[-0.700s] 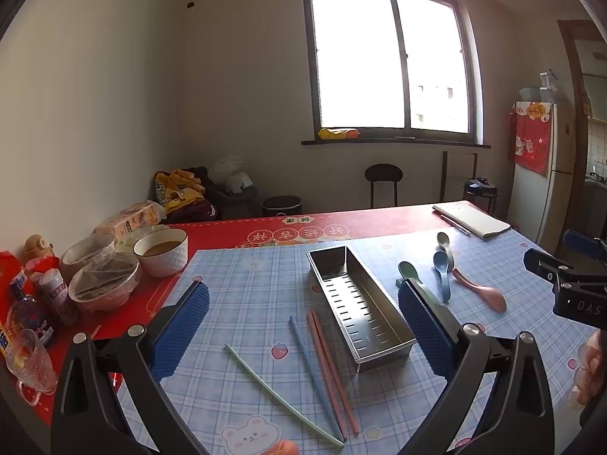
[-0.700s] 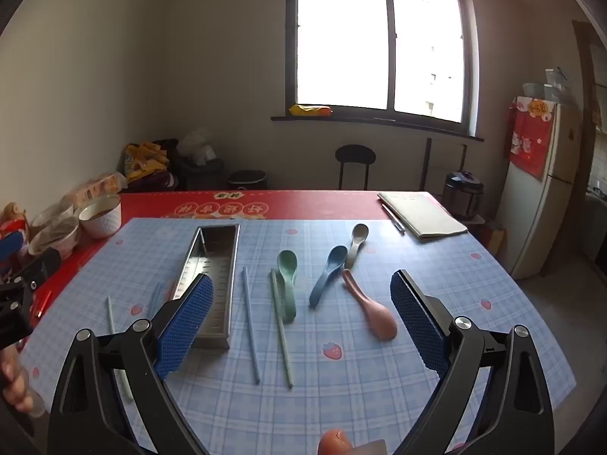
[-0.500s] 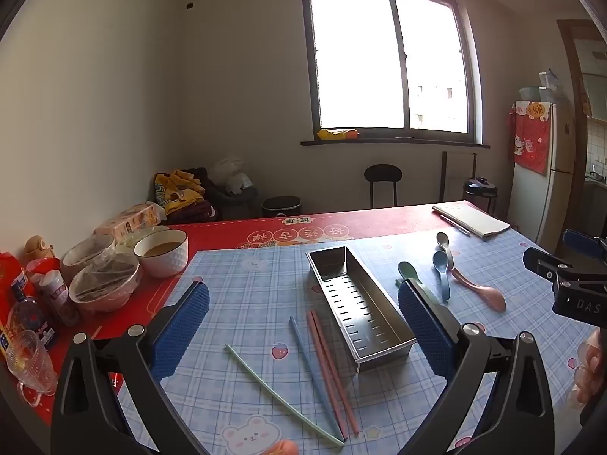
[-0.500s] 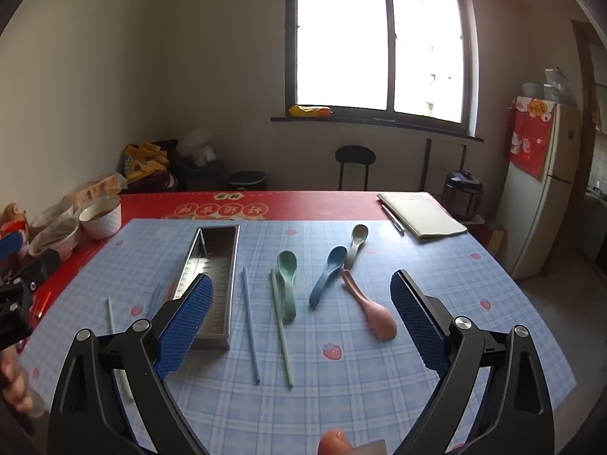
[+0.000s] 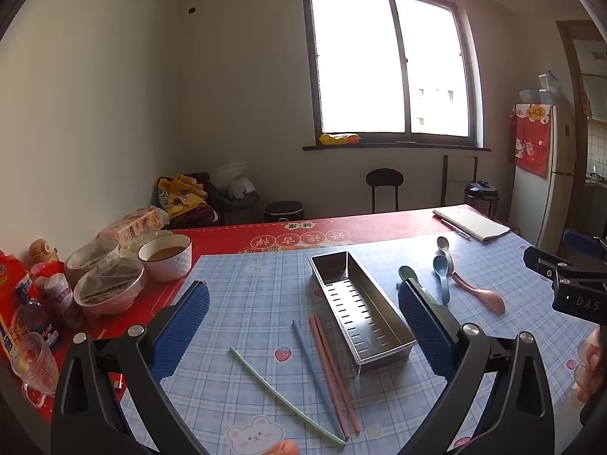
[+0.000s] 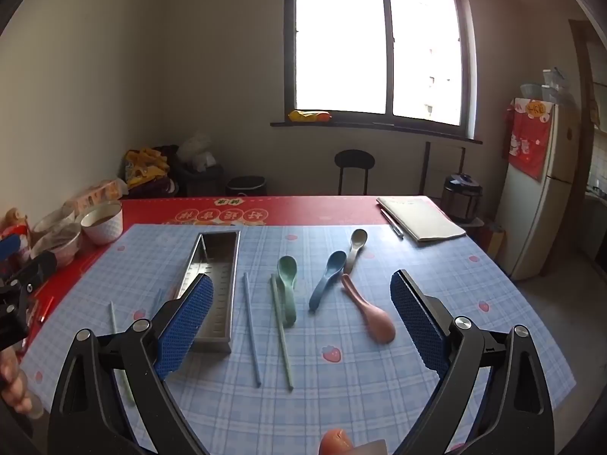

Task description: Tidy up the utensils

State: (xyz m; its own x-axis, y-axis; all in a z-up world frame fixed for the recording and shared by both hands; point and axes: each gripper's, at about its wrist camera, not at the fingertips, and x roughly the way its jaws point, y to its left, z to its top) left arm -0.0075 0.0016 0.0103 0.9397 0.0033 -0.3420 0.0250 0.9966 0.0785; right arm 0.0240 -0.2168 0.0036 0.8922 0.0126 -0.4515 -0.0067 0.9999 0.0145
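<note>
Nothing has shifted since the earlier frames. On the checked tablecloth (image 6: 379,379) the metal tray (image 6: 216,280) lies among scattered chopsticks (image 5: 334,360) and spoons (image 6: 326,280). The left gripper (image 5: 303,330) and right gripper (image 6: 301,322) both hover, spread wide and empty.

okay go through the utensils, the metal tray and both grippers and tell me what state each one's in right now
Metal tray: empty.
Spoons: four, loose on the tablecloth.
Chopsticks: loose, both sides of the tray.
Left hand-held gripper: open, empty.
Right hand-held gripper: open, empty.
</note>
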